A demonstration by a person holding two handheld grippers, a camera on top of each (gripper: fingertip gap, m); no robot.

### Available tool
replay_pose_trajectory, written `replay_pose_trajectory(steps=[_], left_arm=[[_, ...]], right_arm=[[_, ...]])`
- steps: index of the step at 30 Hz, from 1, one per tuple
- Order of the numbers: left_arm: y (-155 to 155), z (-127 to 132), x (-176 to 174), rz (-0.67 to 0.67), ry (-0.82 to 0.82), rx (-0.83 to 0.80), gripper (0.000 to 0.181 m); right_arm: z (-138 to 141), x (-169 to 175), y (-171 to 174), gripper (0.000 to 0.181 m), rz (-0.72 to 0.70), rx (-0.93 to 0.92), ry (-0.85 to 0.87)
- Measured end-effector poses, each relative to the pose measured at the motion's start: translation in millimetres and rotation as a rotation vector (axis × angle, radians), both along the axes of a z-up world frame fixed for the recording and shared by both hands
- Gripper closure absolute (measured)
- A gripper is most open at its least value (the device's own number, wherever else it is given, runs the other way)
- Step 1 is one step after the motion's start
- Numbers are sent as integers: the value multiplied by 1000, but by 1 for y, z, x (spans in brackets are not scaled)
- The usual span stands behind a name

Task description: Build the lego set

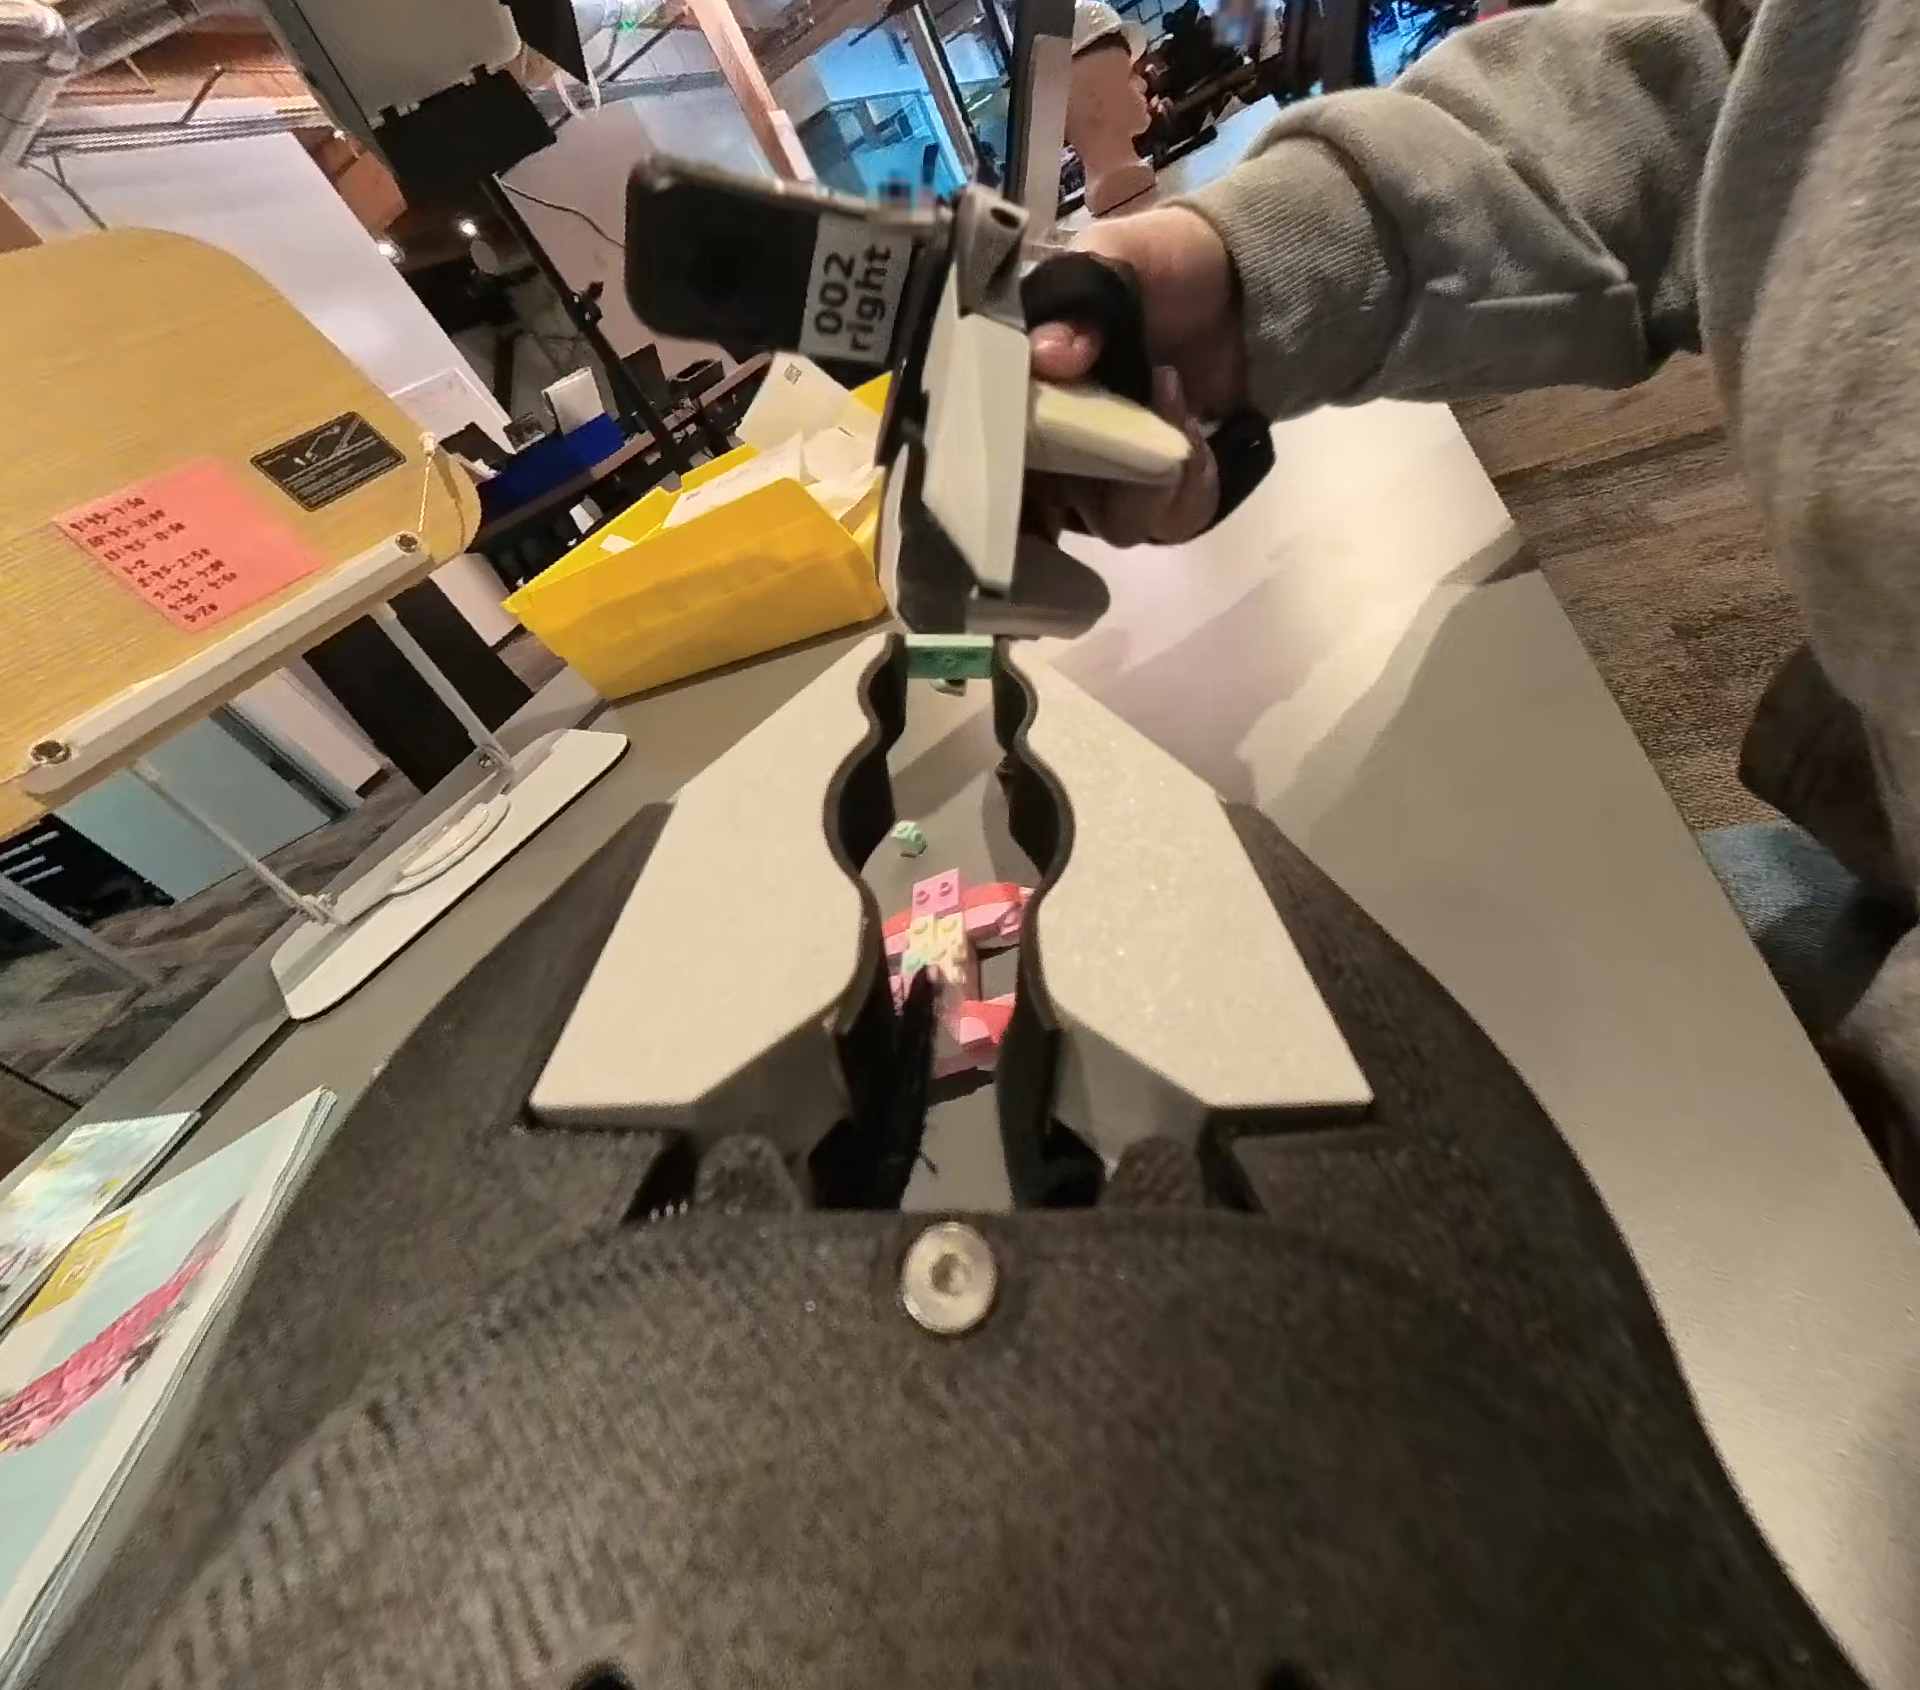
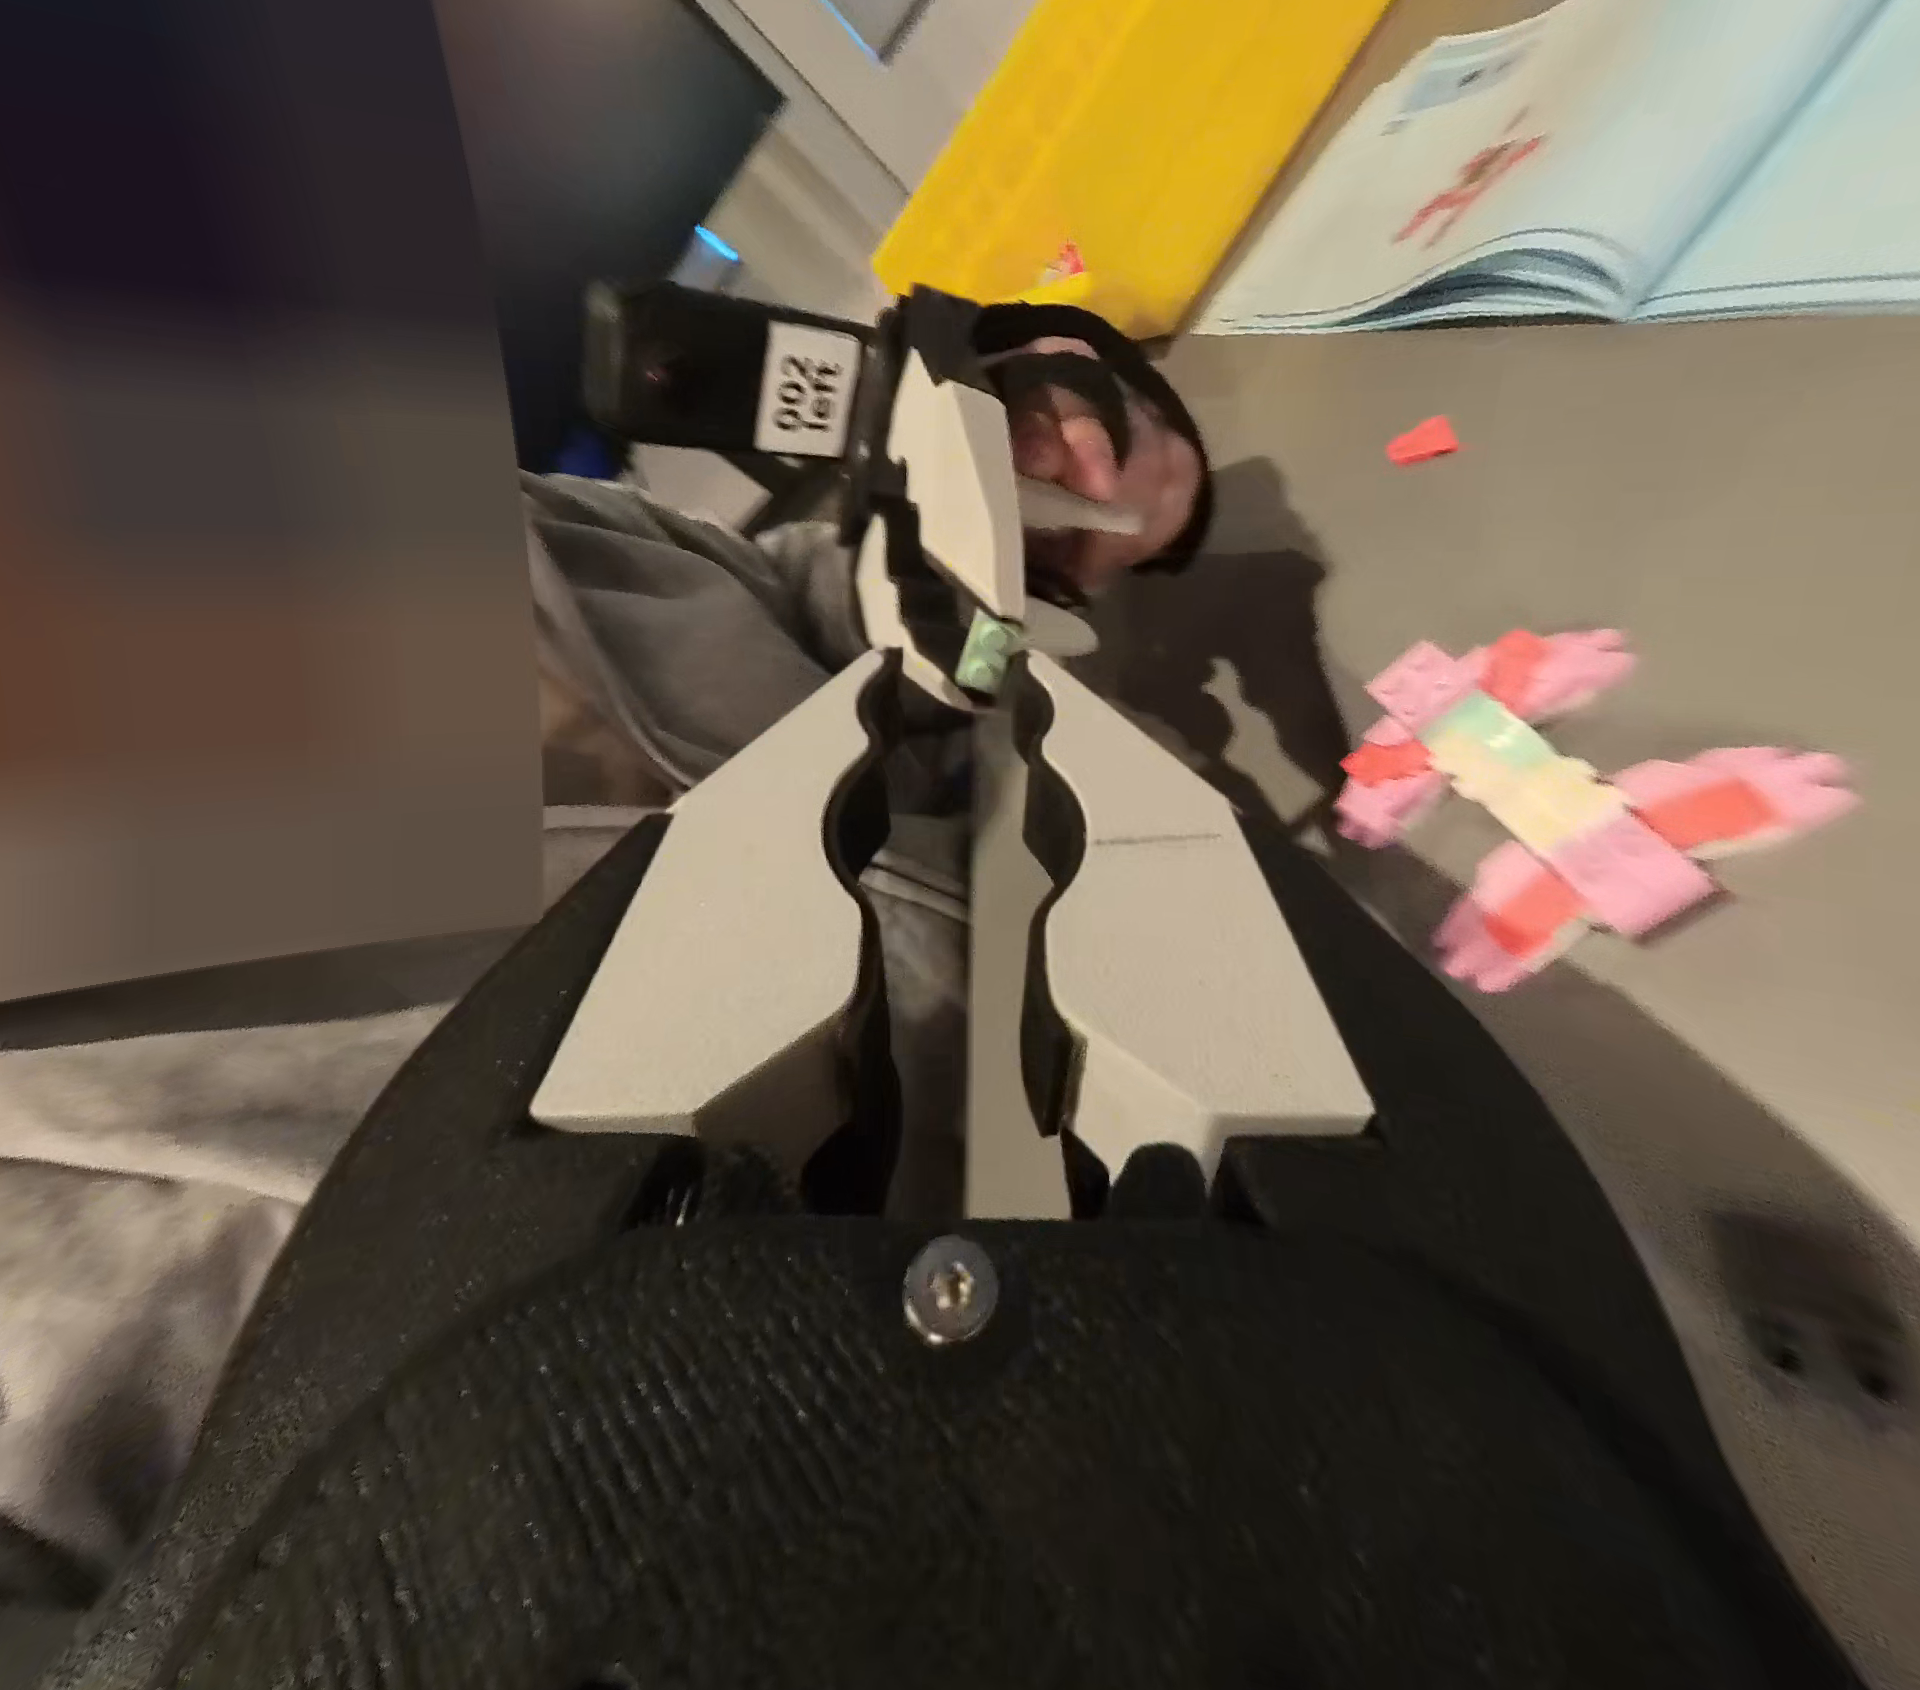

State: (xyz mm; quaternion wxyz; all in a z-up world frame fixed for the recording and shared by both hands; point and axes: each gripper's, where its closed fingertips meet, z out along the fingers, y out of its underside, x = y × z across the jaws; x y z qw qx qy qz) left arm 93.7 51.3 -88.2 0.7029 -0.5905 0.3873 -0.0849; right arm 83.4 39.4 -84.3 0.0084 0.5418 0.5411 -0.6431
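A small green brick (image 1: 948,660) is being passed in mid-air above the bench (image 1: 1351,705), pinched at the tips of both the left gripper (image 2: 982,669) and the right gripper (image 1: 971,617), jaws closed on it. The pink model (image 2: 1558,799) is lying below, apart. An uneven release risks dropping the brick. Each gripper is carrying a white label; a pink note (image 1: 187,539) is showing handwriting.

Grey table (image 2: 1558,445) carries pink lego model (image 2: 1538,799), red brick (image 2: 1423,440), yellow bin (image 1: 707,591), booklet (image 2: 1621,113)
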Motion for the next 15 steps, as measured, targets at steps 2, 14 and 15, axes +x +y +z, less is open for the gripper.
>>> replay_pose_trajectory(steps=[2, 14, 15], left_arm=[[-1, 1, 0, -5, -2, 10, 166], [19, -38, -16, 55, 0, -309, 125], [23, -43, -25, 91, 16, -343, 124]], right_arm=[[4, -1, -3, 163, 23, -99, -3], [-63, -2, 39, 176, 33, 453, -119], [-74, -2, 49, 176, 54, 601, -134]])
